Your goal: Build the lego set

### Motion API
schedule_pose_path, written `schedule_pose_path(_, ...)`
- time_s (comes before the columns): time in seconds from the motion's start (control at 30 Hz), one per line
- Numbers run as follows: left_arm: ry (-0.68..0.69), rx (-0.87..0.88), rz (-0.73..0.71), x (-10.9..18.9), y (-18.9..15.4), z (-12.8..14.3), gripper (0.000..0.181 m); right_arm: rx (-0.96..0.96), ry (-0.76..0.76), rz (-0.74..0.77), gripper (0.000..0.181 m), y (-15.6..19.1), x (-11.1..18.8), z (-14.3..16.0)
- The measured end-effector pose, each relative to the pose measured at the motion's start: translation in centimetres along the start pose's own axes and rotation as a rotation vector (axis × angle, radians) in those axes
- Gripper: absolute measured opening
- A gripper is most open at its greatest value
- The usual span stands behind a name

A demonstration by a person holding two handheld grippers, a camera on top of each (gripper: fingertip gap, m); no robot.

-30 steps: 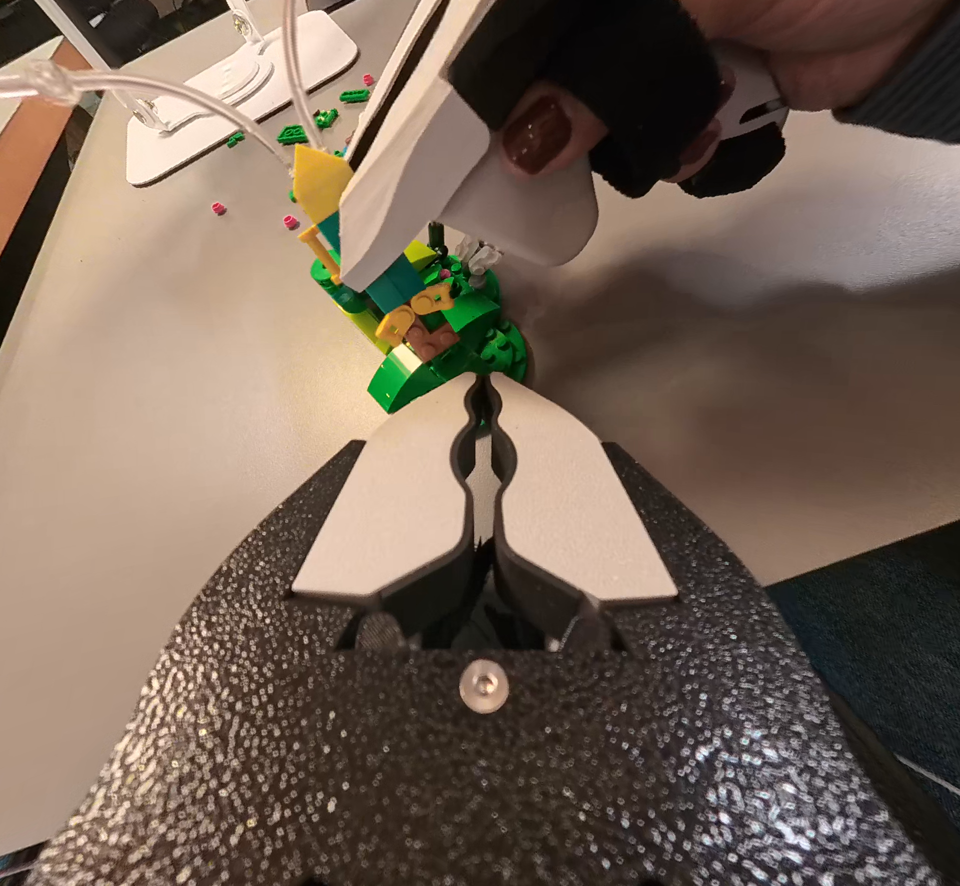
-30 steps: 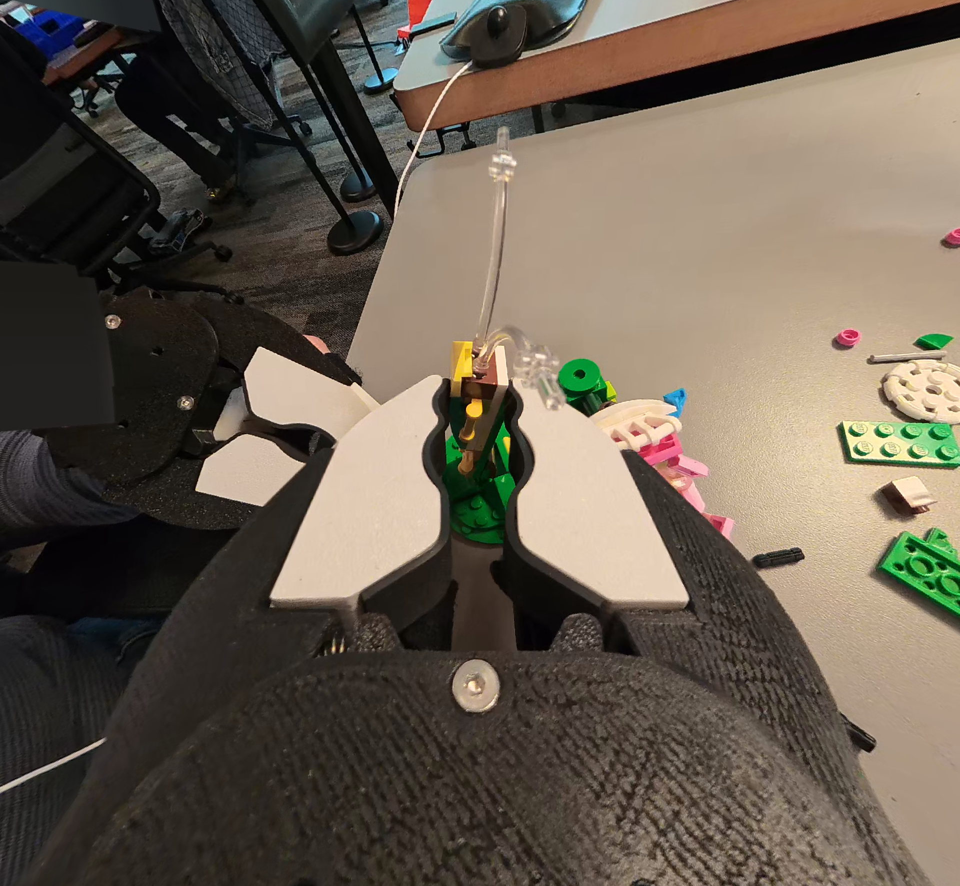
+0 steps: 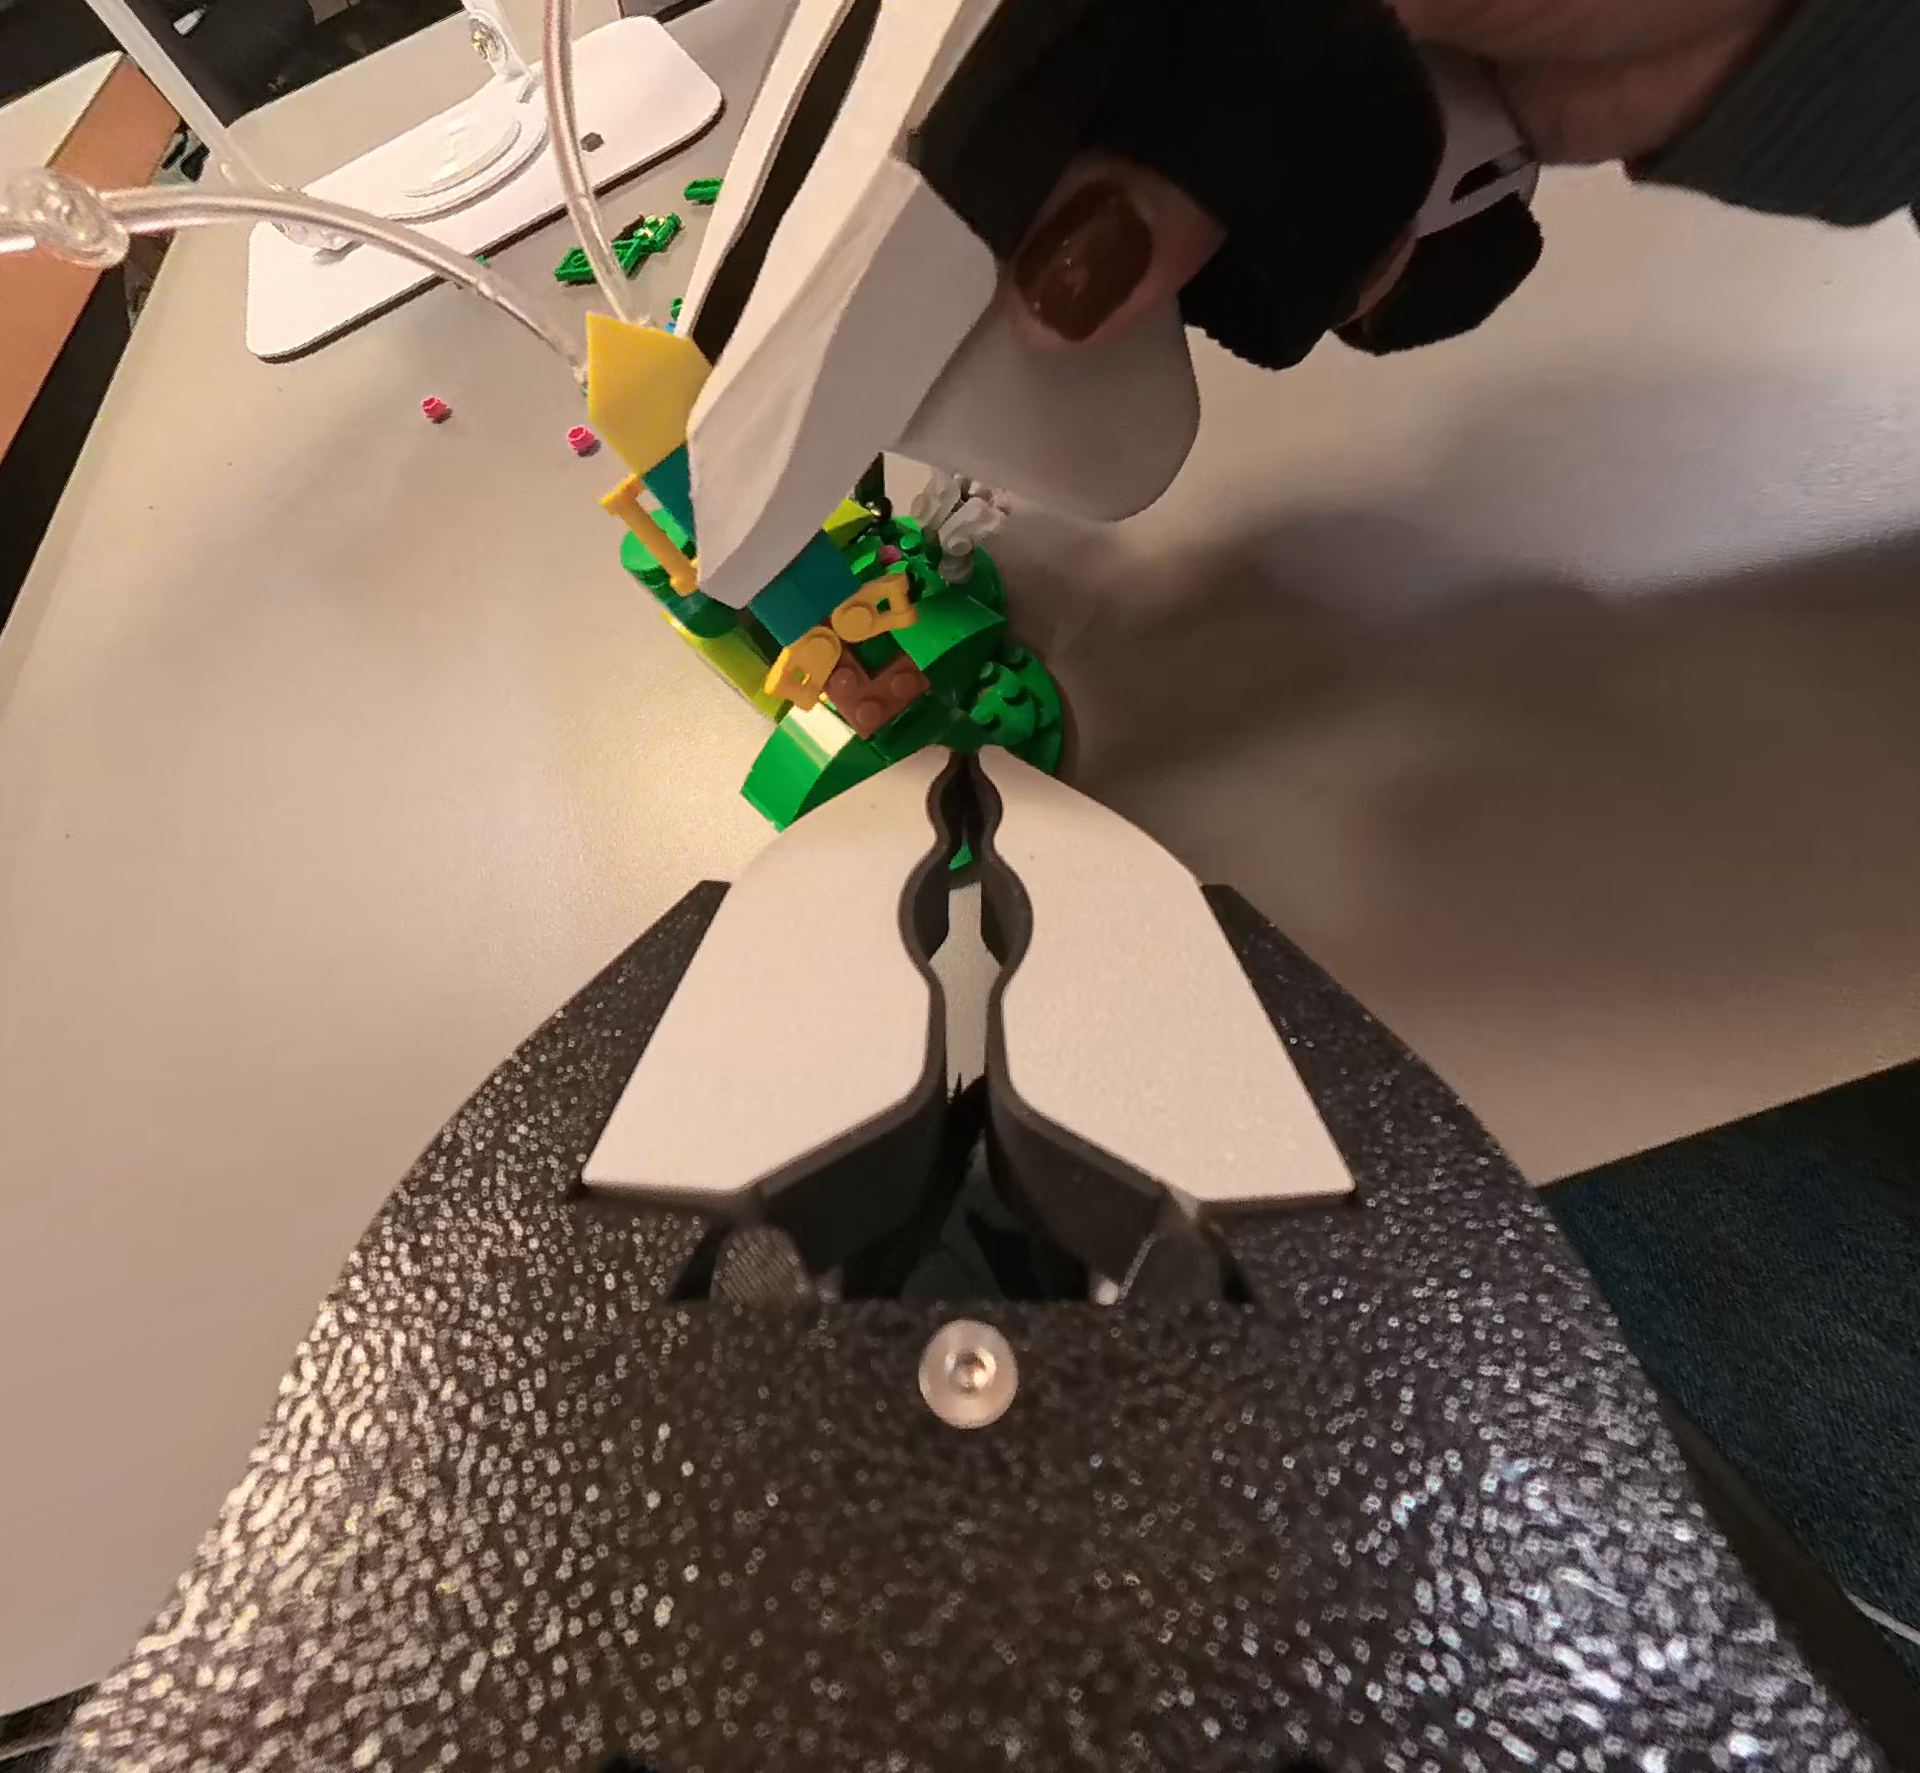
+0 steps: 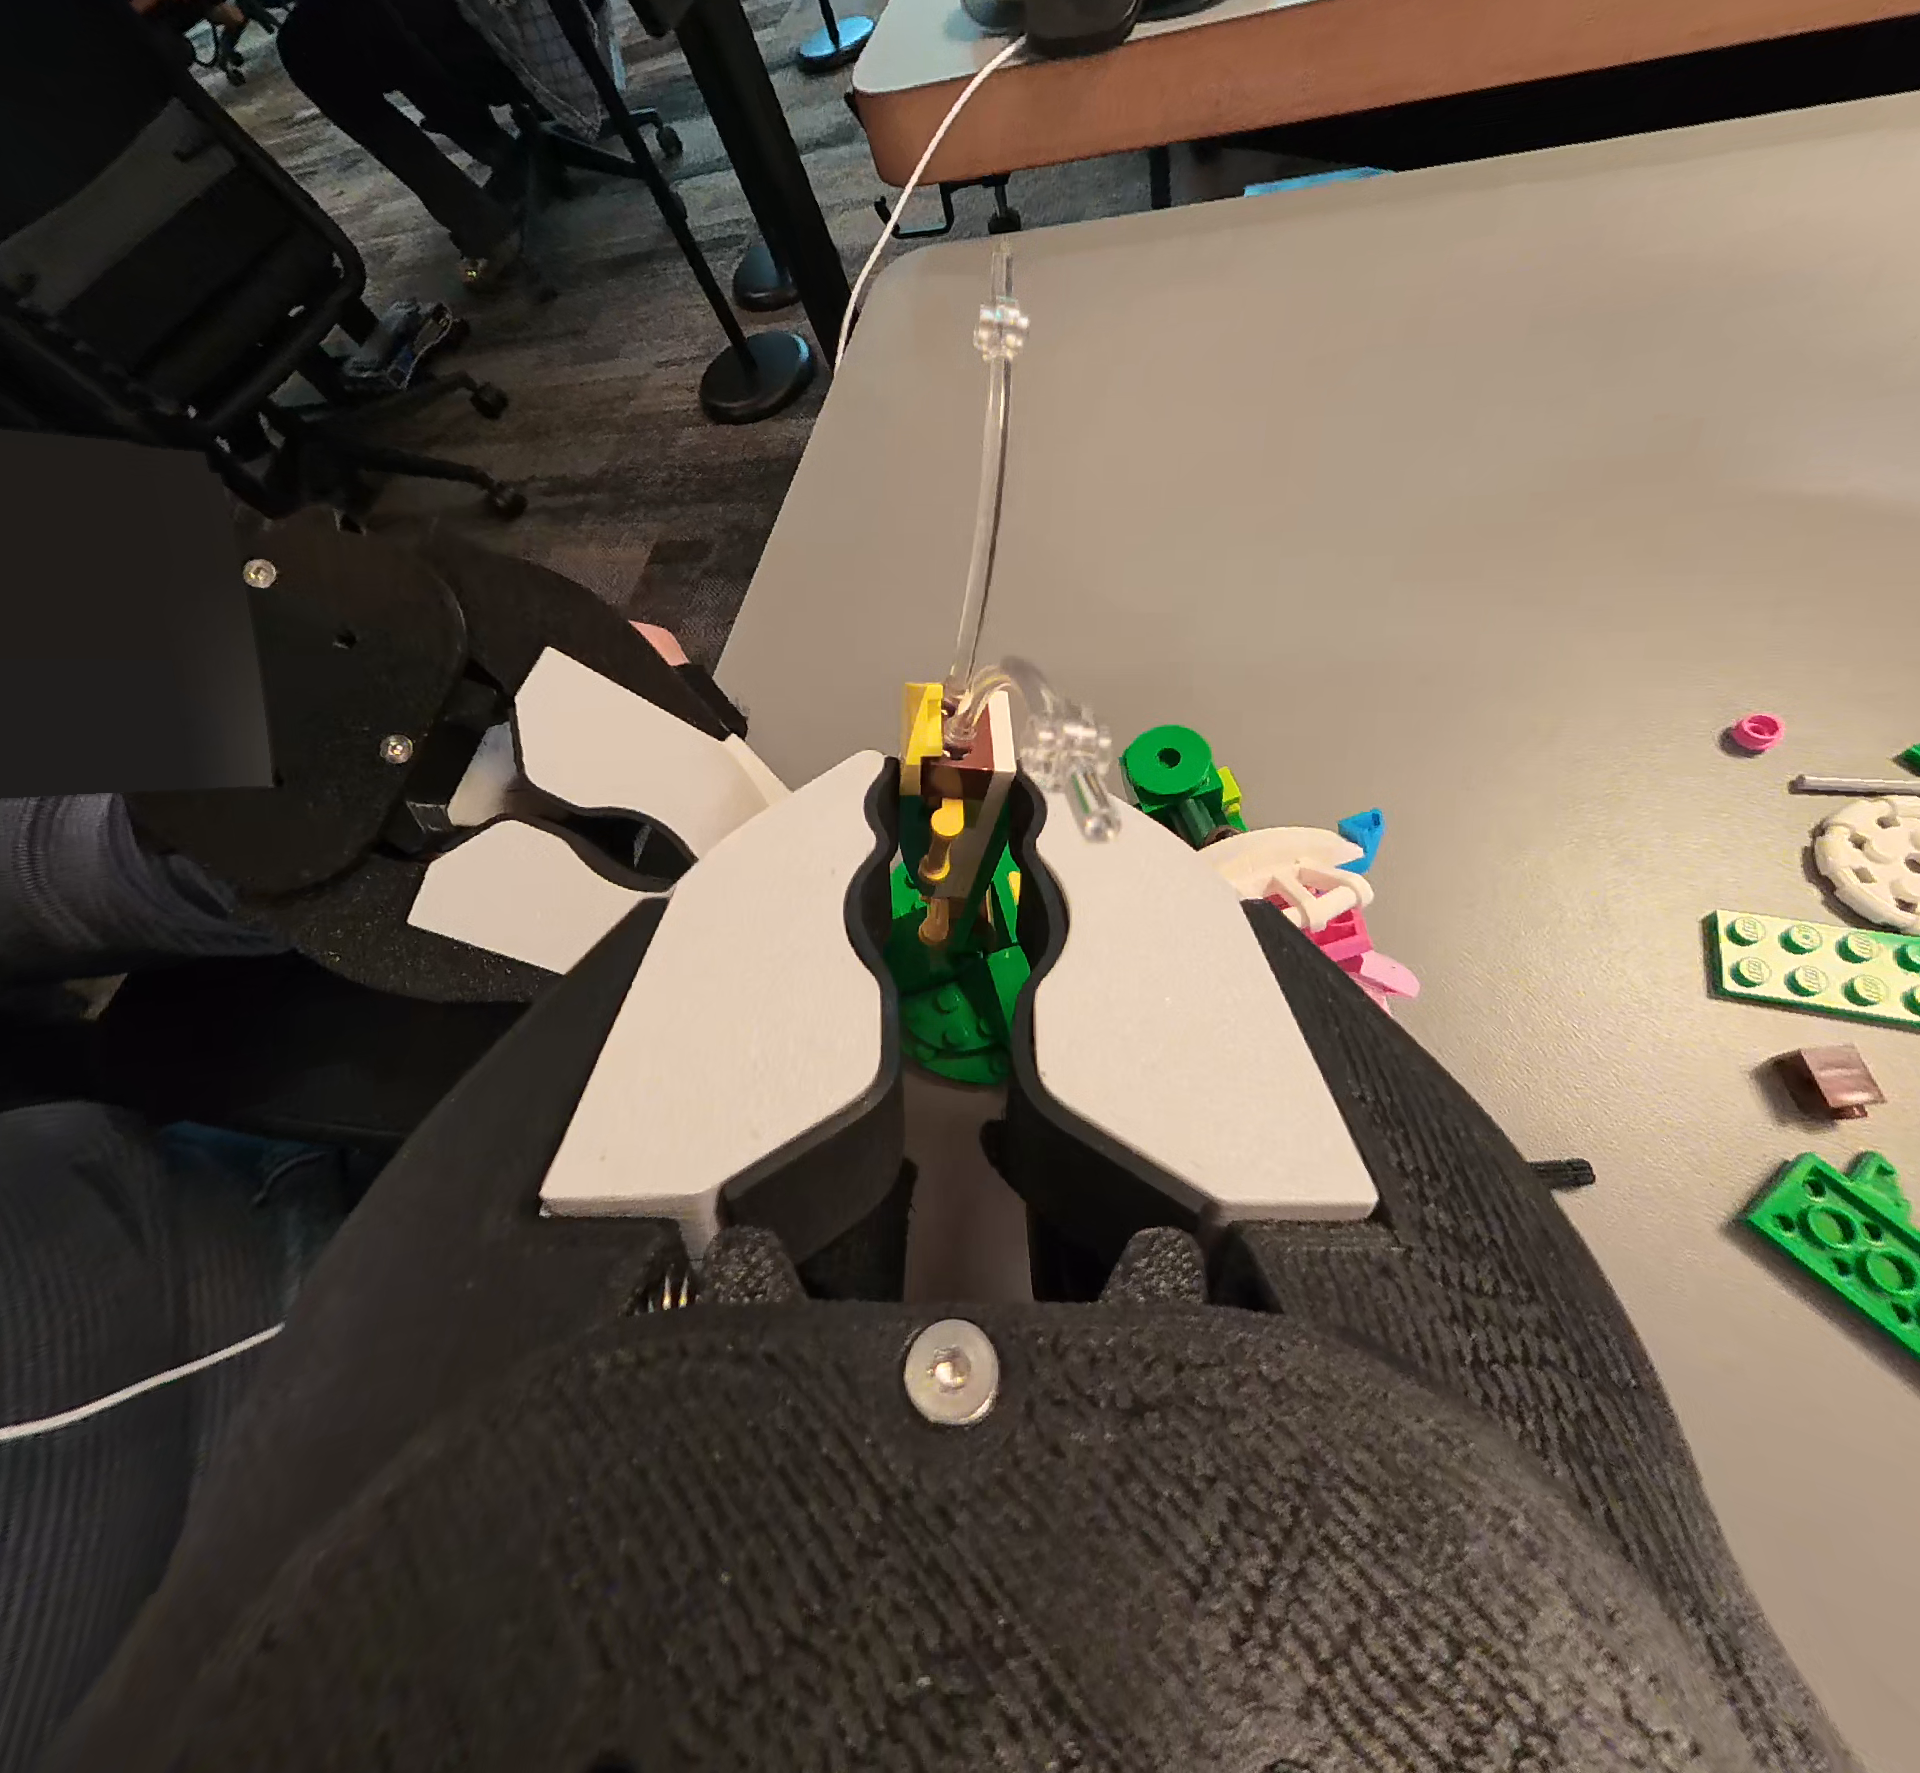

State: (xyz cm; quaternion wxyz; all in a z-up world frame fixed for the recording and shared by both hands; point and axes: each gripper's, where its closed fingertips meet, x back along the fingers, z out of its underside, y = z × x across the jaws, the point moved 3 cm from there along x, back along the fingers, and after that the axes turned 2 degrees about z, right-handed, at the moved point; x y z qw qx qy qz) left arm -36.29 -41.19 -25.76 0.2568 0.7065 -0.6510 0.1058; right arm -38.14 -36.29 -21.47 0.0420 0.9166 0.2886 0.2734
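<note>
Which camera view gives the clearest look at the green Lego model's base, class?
The left wrist view: the green Lego model shows its curved base, brown plate and golden pieces in the open, beyond the shut left gripper. In the right wrist view, the right gripper clamps the model, hiding most of its base between its fingers.

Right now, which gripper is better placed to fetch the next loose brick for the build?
Left, probably. The right gripper is shut on the lego model, steadying its upper part. The left gripper is shut with nothing visible between its tips, just touching the model's green base, so it looks free to leave.
</note>
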Motion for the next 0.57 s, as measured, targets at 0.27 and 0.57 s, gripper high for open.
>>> schedule_pose_path(0.27,0.000,0.005,-0.003,-0.12,0.09,-0.04,0.000,0.061,0.001,0.001,0.019,0.31,0.08,0.14)
schedule_pose_path(0.57,0.003,0.040,0.017,-0.17,0.20,0.00,0.000,0.097,-0.022,-0.005,0.019,0.39,0.16,0.24)
